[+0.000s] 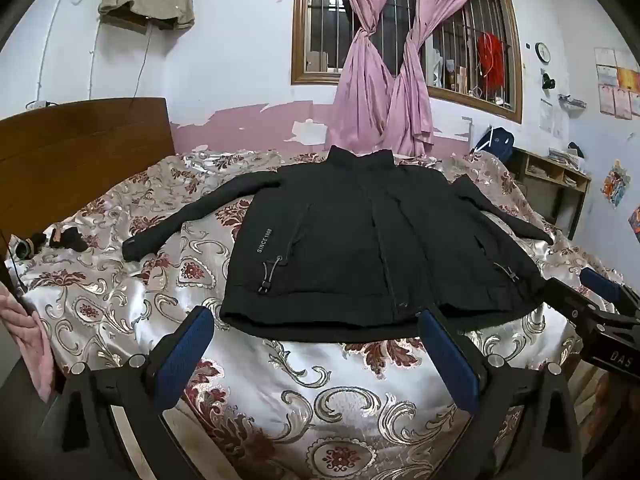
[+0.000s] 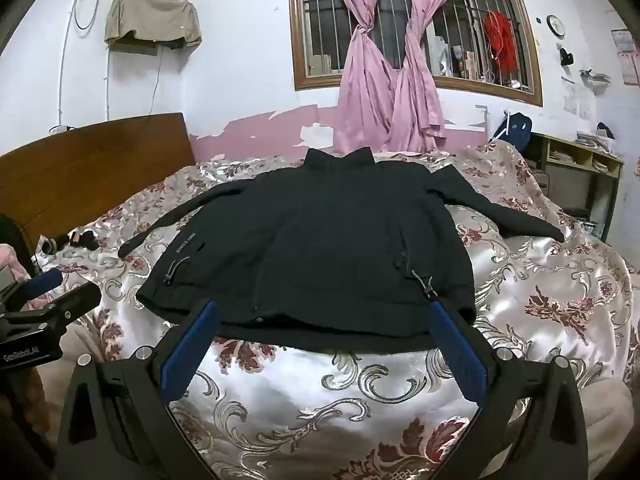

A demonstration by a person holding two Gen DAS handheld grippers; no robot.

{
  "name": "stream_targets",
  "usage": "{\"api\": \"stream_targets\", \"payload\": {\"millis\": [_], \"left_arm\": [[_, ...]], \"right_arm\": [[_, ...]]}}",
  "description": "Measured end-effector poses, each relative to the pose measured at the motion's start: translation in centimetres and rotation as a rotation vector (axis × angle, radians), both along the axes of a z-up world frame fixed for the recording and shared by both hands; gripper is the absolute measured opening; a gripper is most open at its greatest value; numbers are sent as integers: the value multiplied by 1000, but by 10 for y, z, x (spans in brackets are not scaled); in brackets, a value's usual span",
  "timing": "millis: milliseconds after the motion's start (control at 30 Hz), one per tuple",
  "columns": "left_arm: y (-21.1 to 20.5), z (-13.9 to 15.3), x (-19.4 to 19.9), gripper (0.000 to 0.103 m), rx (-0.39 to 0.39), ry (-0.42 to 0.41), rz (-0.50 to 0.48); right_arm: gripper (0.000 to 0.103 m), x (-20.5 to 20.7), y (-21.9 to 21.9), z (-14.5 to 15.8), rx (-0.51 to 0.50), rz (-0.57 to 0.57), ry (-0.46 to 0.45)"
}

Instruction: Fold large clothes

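**Black jacket laid flat on the bed, both of my hand-held grippers spread wide**

In my left wrist view, the black jacket [image 1: 372, 248] fills the middle of the frame, lying front side up on the floral bedspread [image 1: 320, 392]. Its collar stands at the top centre, under the pink curtains [image 1: 384, 80], and its hem runs across the lower middle. One sleeve stretches out toward the left of the frame, the other toward the right. White lettering runs up the left front panel, beside a drawcord toggle.

My left hand-held gripper [image 1: 316, 328] sits at the bottom of that frame, its blue-padded fingers set wide apart and holding nothing. Their tips lie just at the jacket's hem; I cannot tell whether they touch the cloth. My right hand-held gripper [image 1: 596, 292] shows at the right edge of the same frame, near the jacket's lower right corner.

From my right wrist view, the jacket [image 2: 320, 248] again sits in the centre of the frame, sleeves out to either side. My right hand-held gripper [image 2: 324, 312] is likewise spread wide and empty, with both fingertips at the hem, the right one close by a toggle. The left hand-held gripper [image 2: 44, 284] appears at the left edge.

The wooden headboard [image 1: 80, 160] is at the left of the frame, and the barred window [image 1: 400, 20] at the top.
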State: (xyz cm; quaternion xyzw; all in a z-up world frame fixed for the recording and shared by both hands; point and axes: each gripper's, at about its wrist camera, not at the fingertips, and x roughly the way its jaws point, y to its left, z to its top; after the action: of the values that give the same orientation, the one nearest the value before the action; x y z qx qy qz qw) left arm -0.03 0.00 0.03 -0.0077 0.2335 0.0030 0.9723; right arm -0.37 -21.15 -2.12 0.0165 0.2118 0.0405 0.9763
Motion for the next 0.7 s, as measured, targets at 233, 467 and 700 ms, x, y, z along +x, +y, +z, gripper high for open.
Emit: {"api": "stream_targets", "payload": {"millis": [233, 467, 700], "left_arm": [[1, 0, -1, 103, -4, 0, 0], [0, 3, -3, 103, 0, -12, 5], [0, 5, -2, 103, -1, -14, 6]], "right_arm": [[102, -5, -1, 1, 0, 1, -7], [102, -4, 4, 3, -11, -2, 1], [102, -2, 0, 1, -5, 0, -2]]}}
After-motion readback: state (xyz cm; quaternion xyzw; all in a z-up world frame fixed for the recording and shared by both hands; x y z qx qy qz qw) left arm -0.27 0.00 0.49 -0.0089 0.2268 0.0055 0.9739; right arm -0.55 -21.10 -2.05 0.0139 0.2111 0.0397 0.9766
